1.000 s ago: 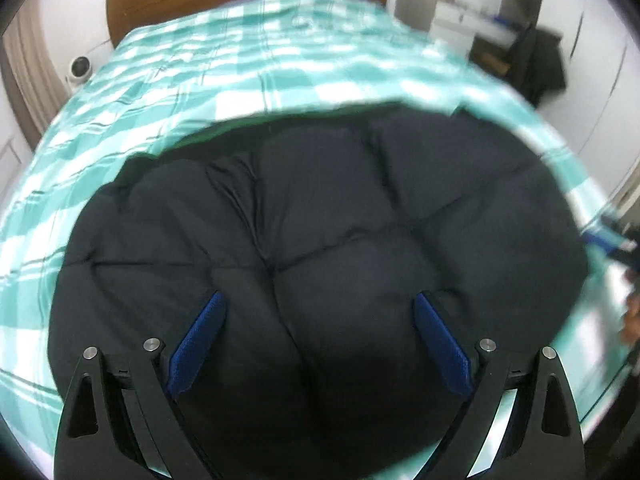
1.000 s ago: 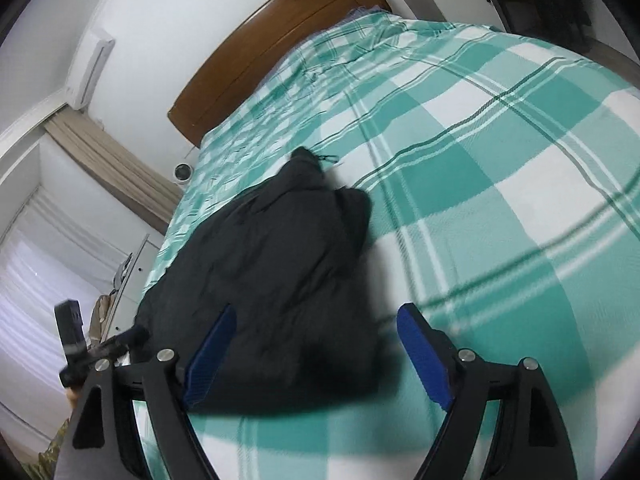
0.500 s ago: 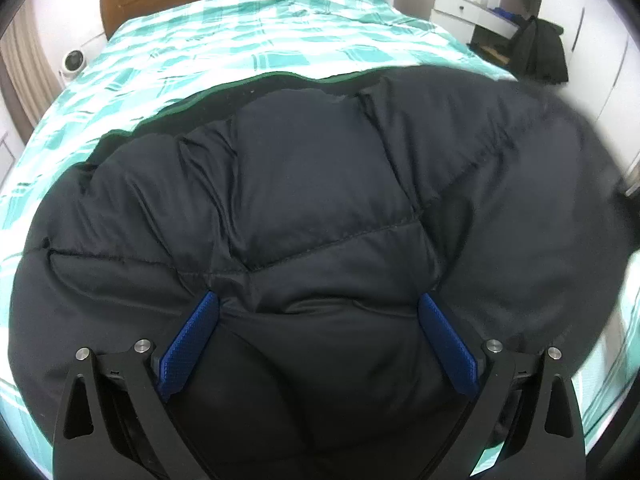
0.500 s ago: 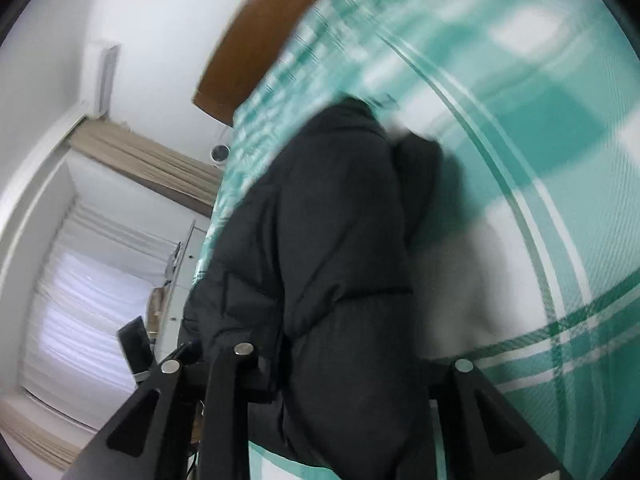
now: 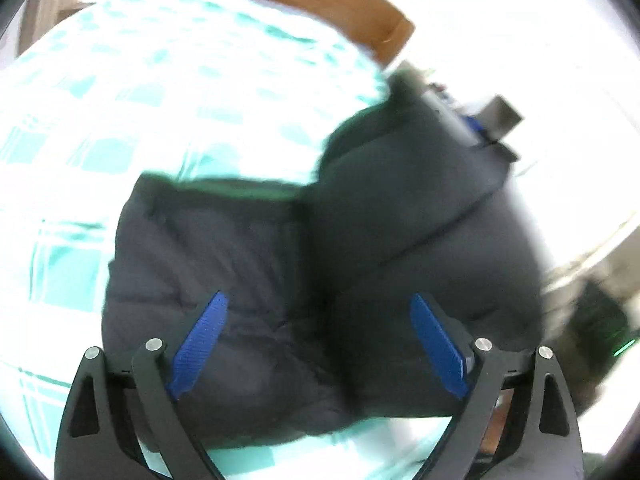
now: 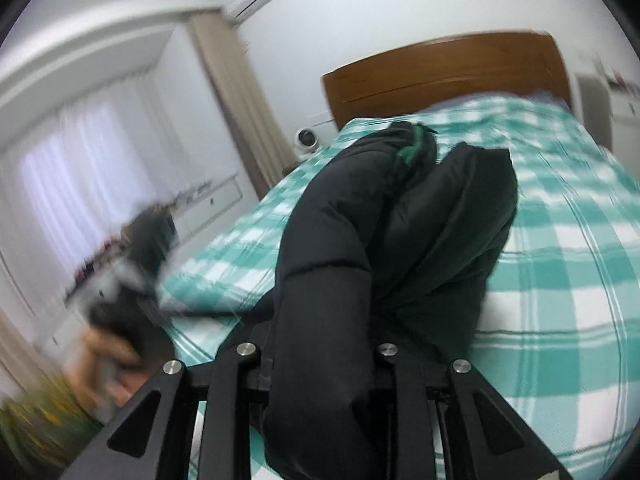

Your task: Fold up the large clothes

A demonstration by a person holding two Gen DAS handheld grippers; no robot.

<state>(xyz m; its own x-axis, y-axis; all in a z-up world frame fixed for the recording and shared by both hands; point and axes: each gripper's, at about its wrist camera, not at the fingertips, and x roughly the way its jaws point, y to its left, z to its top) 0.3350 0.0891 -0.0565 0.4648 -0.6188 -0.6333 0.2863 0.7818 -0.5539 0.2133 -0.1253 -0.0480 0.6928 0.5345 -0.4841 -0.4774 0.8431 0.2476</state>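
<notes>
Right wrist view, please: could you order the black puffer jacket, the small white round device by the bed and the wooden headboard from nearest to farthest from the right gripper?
1. Black puffer jacket: clamped in the right gripper, its bulk ahead on the bed.
2. Small white round device: beside the bed, left of the headboard.
3. Wooden headboard: at the bed's far end, only slightly beyond the device.

no readable text, labels, brands or numbers anywhere

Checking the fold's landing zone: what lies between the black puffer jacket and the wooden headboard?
Only bare green-and-white checked bedspread. The right wrist view shows it between the black puffer jacket and the wooden headboard; the blurred left wrist view agrees.
</notes>
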